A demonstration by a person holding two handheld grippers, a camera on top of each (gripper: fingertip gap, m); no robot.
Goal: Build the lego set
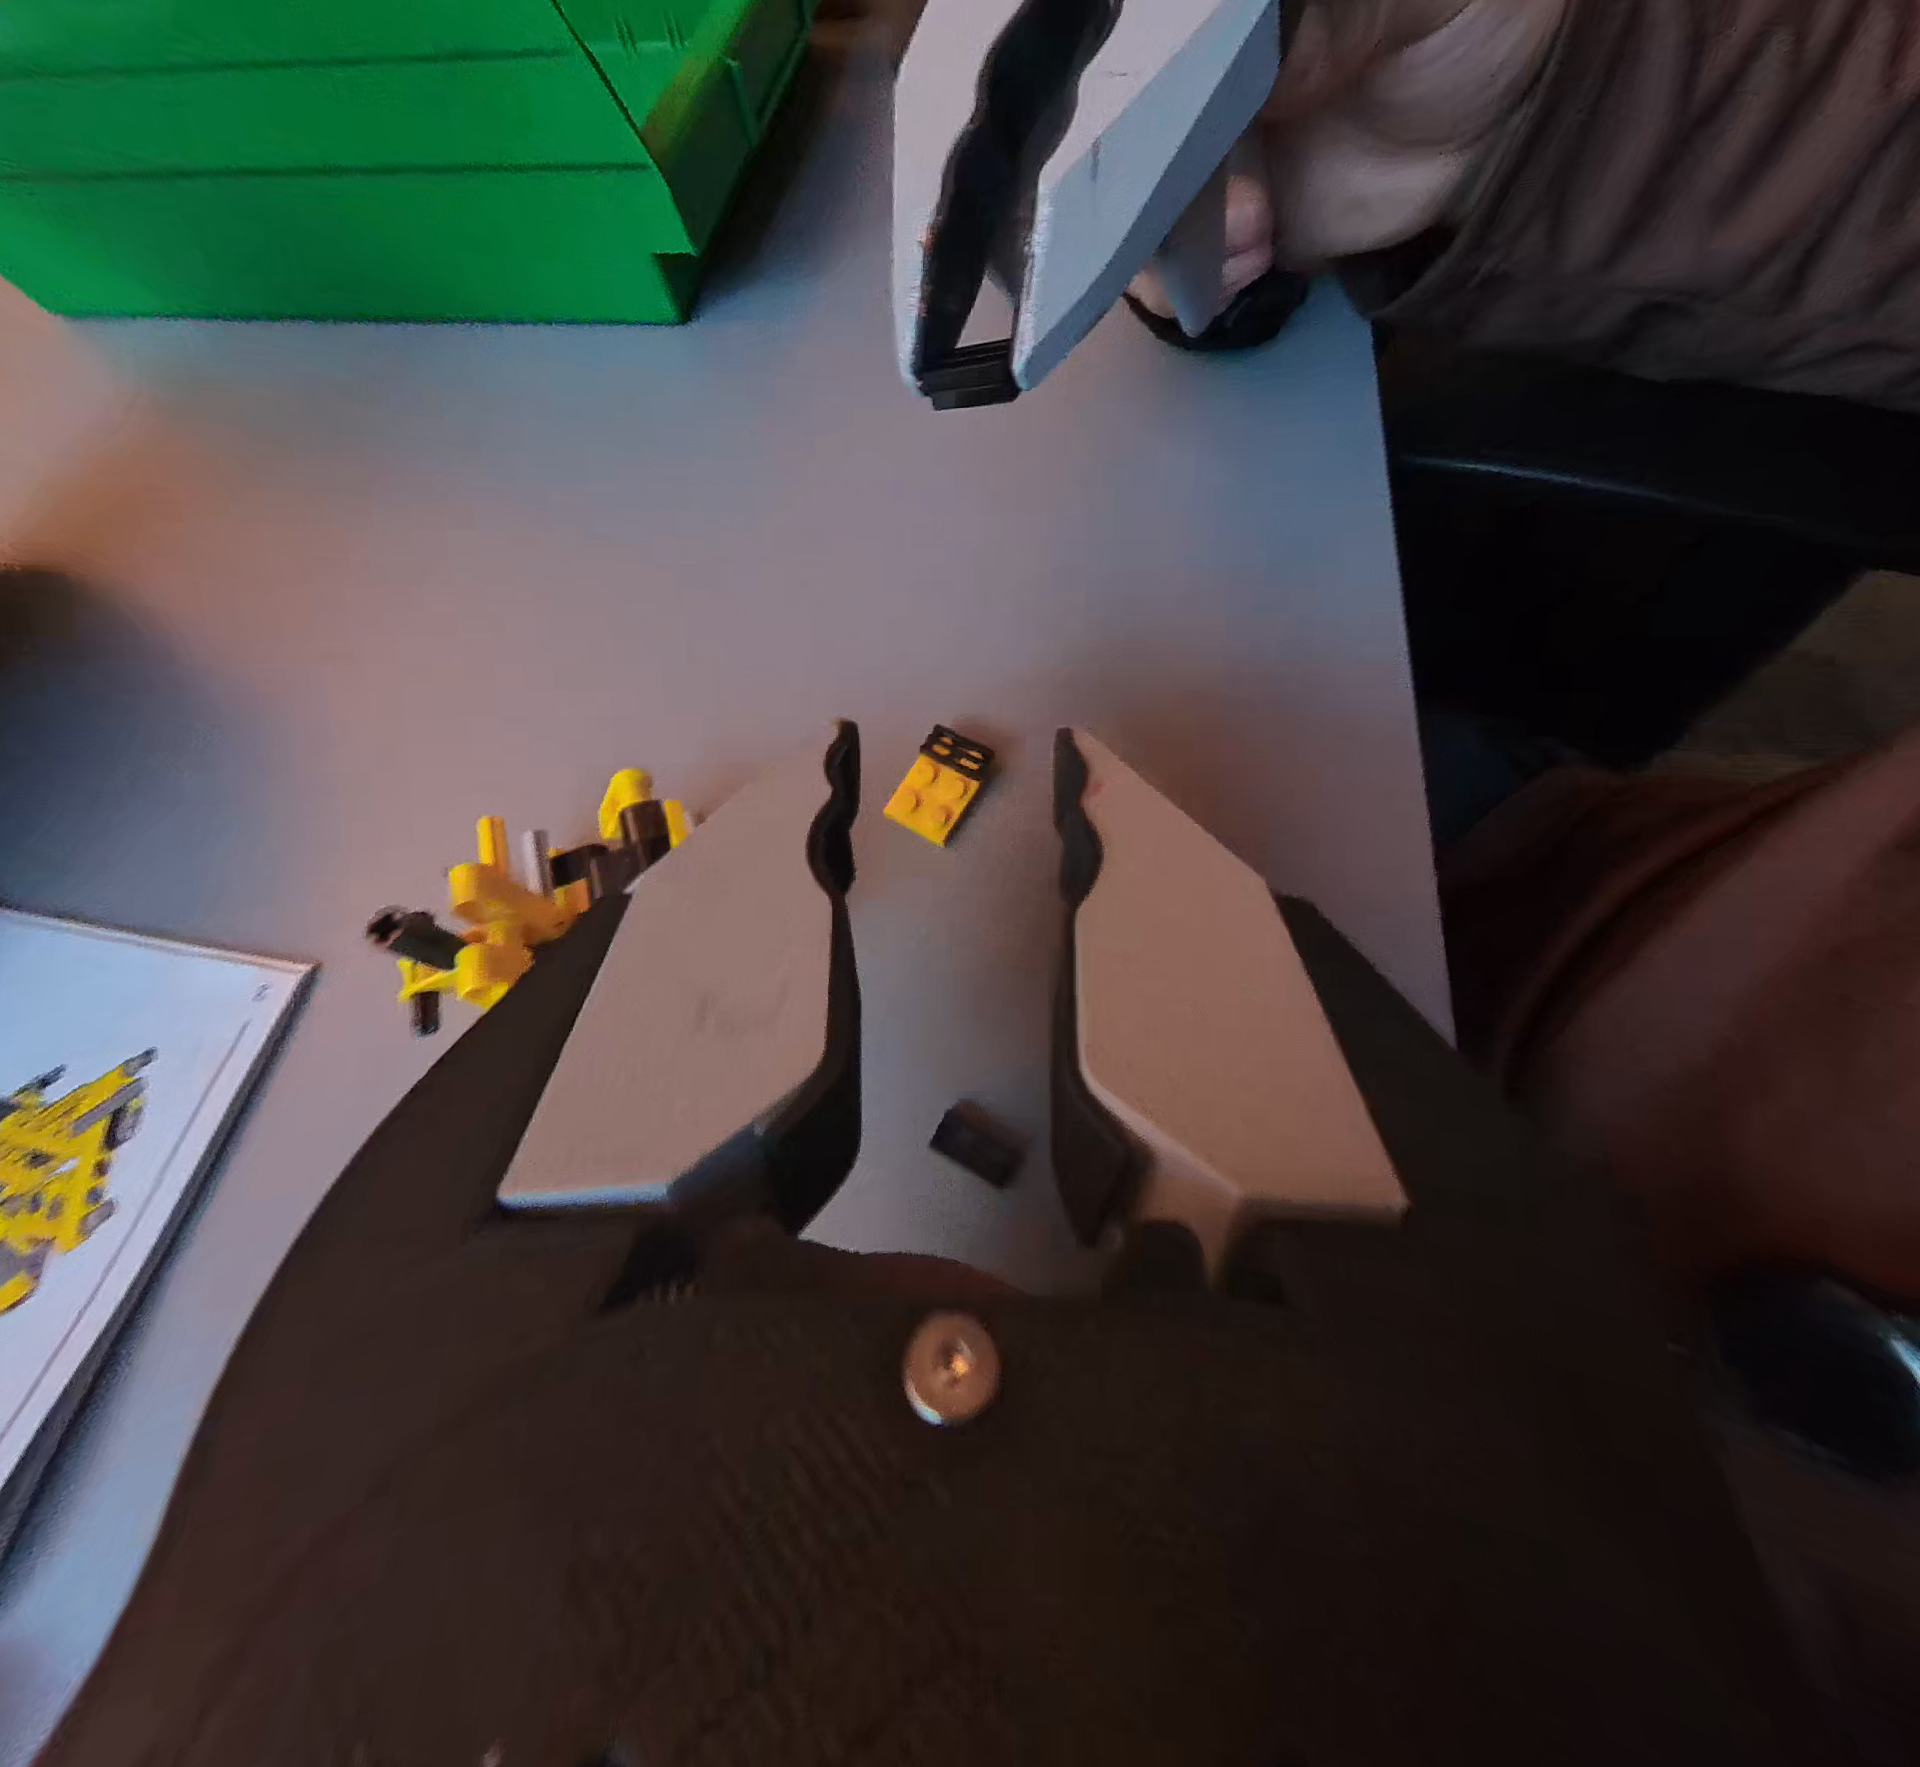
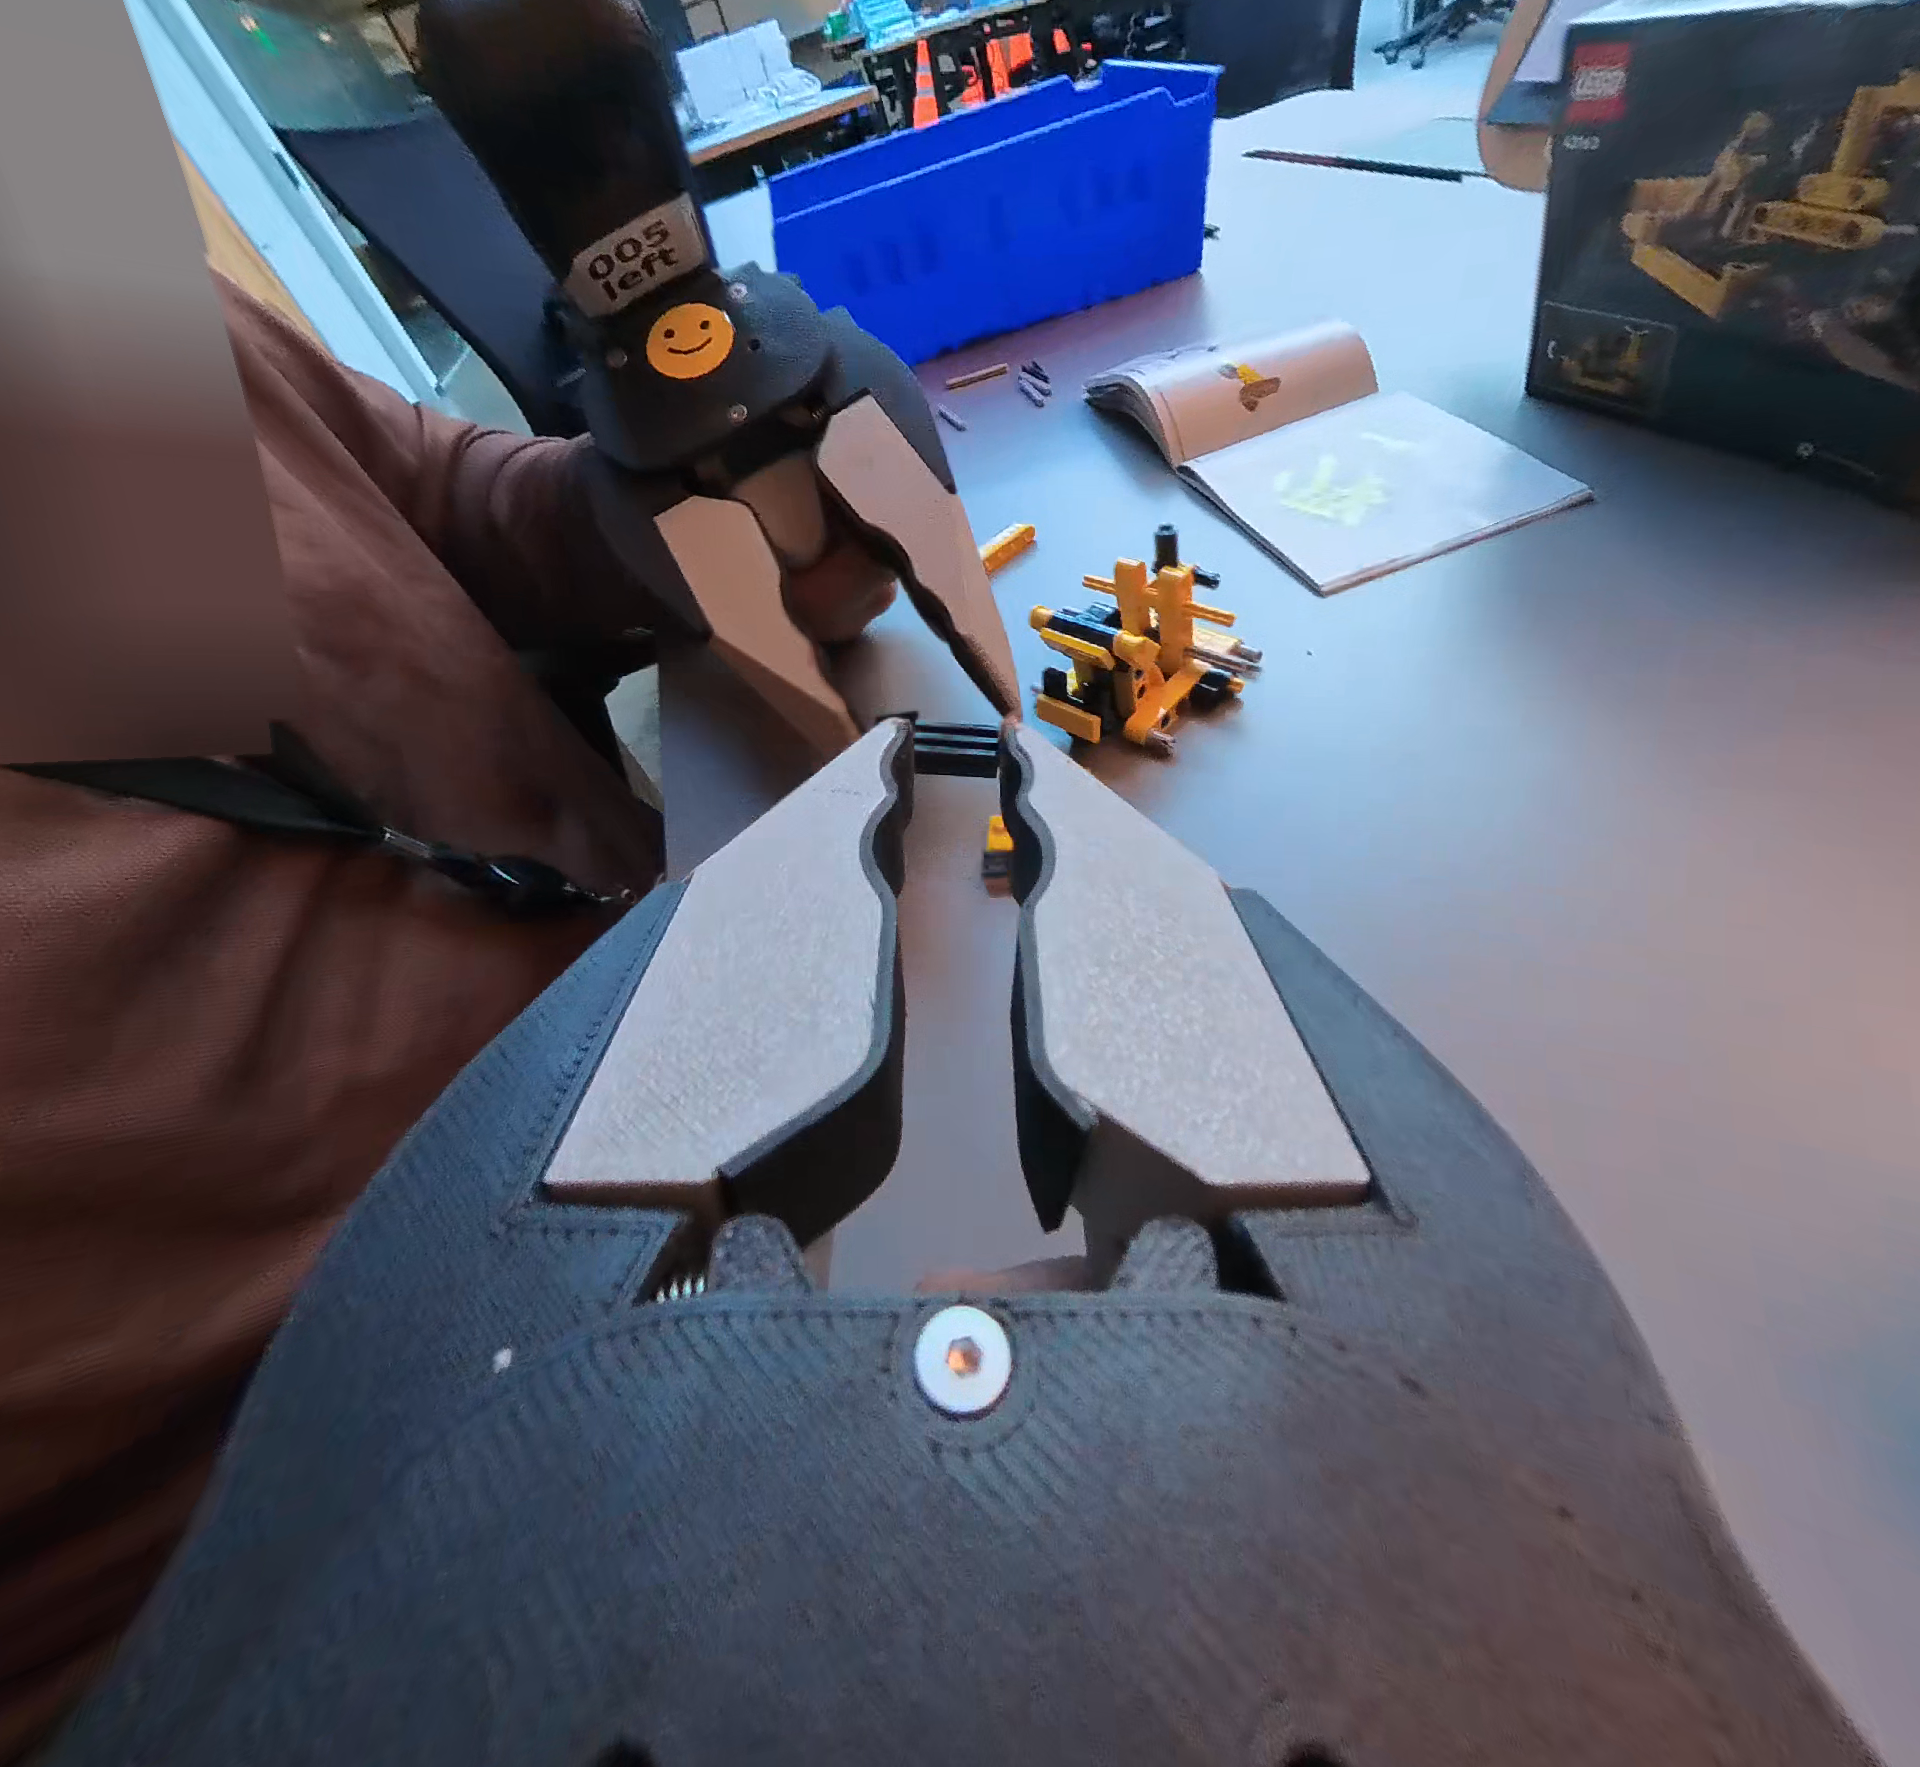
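Observation:
My left gripper (image 1: 956, 753) is open and empty, low over the grey table (image 1: 623, 522). A small yellow plate with a black piece on its far end (image 1: 938, 790) lies between its fingertips. A small black piece (image 1: 977, 1143) lies farther back between the fingers. My right gripper (image 2: 956, 743) is shut on a flat black lego piece (image 2: 954, 747) and holds it just above the yellow plate (image 2: 997, 842). It also shows in the left wrist view (image 1: 964, 377). The left gripper (image 2: 932, 718) faces it tip to tip. A yellow and black part-built model (image 2: 1143, 657) stands to the side.
A green bin (image 1: 364, 107) stands beside the work spot and a blue bin (image 2: 997, 200) stands farther back. An open instruction booklet (image 2: 1351, 470) and the set's box (image 2: 1745, 242) are beyond the model. Loose small parts (image 2: 1029, 382) lie near the blue bin. The table edge (image 1: 1397, 678) is close. The gap from one gripper's tips to the other's is roughly 6 cm.

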